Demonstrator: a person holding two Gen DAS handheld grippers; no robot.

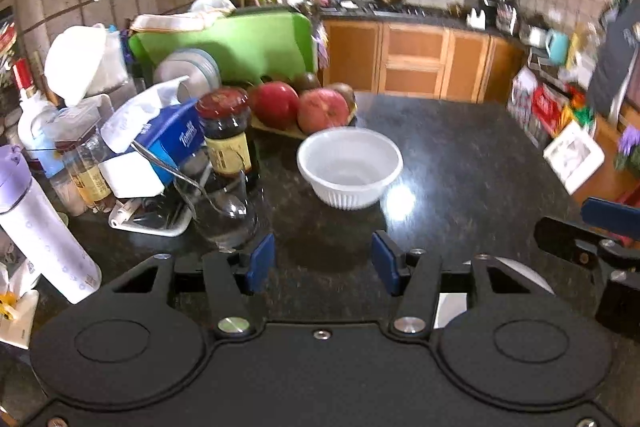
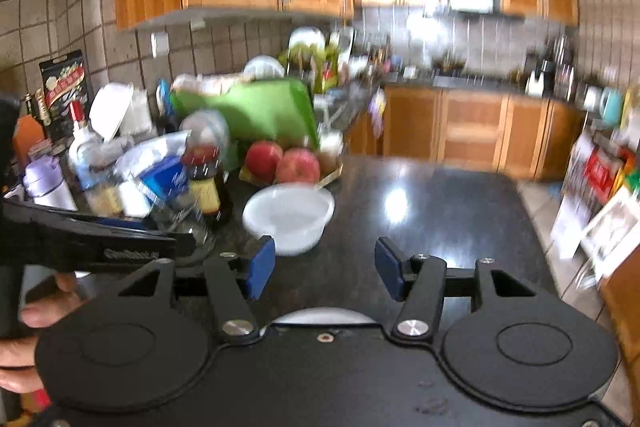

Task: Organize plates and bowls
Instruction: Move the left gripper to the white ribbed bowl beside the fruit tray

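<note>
Bowl (image 1: 349,167) on counter (image 1: 460,163), before apples (image 1: 300,107) (jar (image 1: 228,131) left).

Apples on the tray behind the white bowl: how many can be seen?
2 red apples: one on the left, one to its right, side by side behind the white bowl. Darker round fruits sit behind them; more apples may be hidden there.

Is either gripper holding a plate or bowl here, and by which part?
Neither. The left gripper and right gripper are open and empty; the white bowl sits alone on the counter.
</note>
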